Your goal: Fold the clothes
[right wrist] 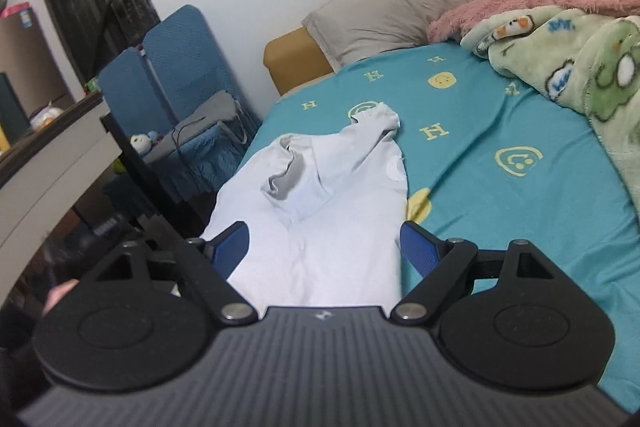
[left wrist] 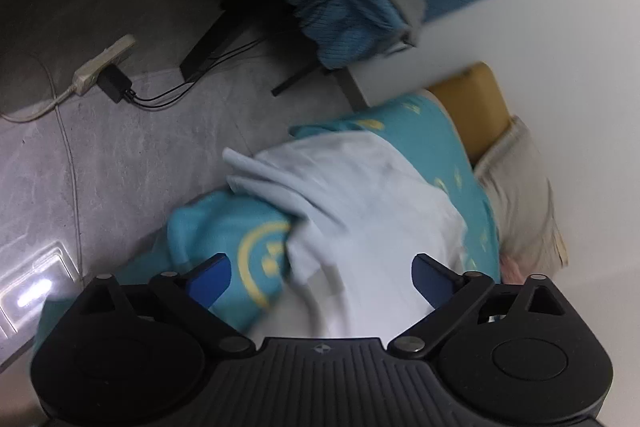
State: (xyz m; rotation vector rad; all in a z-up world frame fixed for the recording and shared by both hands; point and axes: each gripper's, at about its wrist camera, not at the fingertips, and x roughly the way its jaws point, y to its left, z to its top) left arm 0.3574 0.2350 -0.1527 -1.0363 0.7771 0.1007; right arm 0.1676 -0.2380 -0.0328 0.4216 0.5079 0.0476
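Note:
A pale blue-white shirt [right wrist: 320, 211] lies spread on the teal bedsheet [right wrist: 500, 211] near the bed's left edge, collar rumpled, one sleeve folded across toward the pillow. My right gripper [right wrist: 324, 247] is open just above the shirt's near hem, jaws wide apart with the cloth between them. In the left wrist view the same shirt [left wrist: 360, 211] drapes over the bed's edge, and the sheet [left wrist: 224, 239] is bunched beside it. My left gripper [left wrist: 320, 279] is open and hovers over the shirt, holding nothing.
A grey pillow [right wrist: 396, 15], a pink blanket [right wrist: 532, 3] and a green fleece blanket [right wrist: 580, 67] lie at the head and right of the bed. A blue chair [right wrist: 180, 75] stands left of the bed. A power strip [left wrist: 102, 67] with cables lies on the floor.

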